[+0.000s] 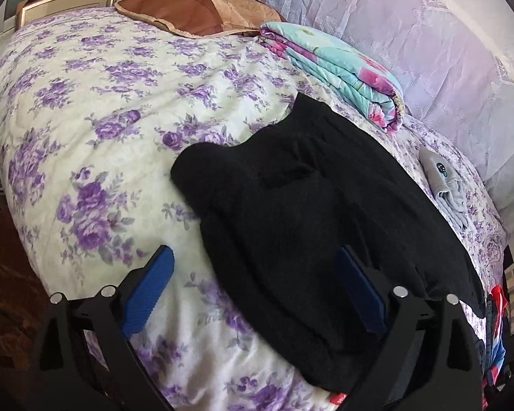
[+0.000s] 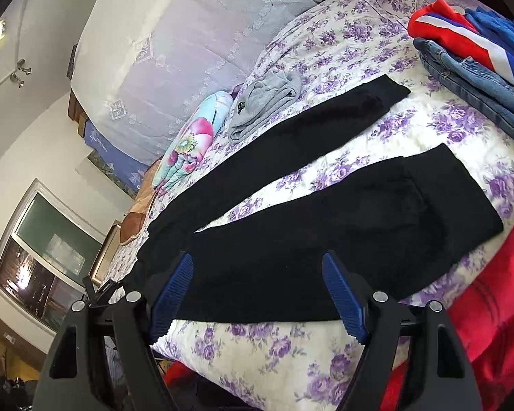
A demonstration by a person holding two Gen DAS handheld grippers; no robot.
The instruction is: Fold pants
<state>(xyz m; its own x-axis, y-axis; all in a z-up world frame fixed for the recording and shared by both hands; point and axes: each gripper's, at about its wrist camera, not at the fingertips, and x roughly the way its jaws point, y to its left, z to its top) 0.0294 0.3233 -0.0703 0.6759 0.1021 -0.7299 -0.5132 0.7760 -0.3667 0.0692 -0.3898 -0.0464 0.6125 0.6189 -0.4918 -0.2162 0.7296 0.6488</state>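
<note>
We hold our left gripper (image 1: 253, 294) wide open and empty above the waist end of the black pants (image 1: 311, 212), which lie flat on the purple-flowered bedspread (image 1: 85, 109) just ahead. Our right gripper (image 2: 257, 294) is also spread wide with nothing in it; ahead of it the two legs (image 2: 325, 212) fan apart. Beyond them lie grey sweatpants (image 2: 264, 99), a folded floral quilt (image 2: 188, 147) and jeans (image 2: 479, 89).

pants (image 2: 342, 212): matt fuzzy black cloth | bedspread (image 1: 85, 109): quilted floral cloth | jeans (image 2: 479, 85): denim
</note>
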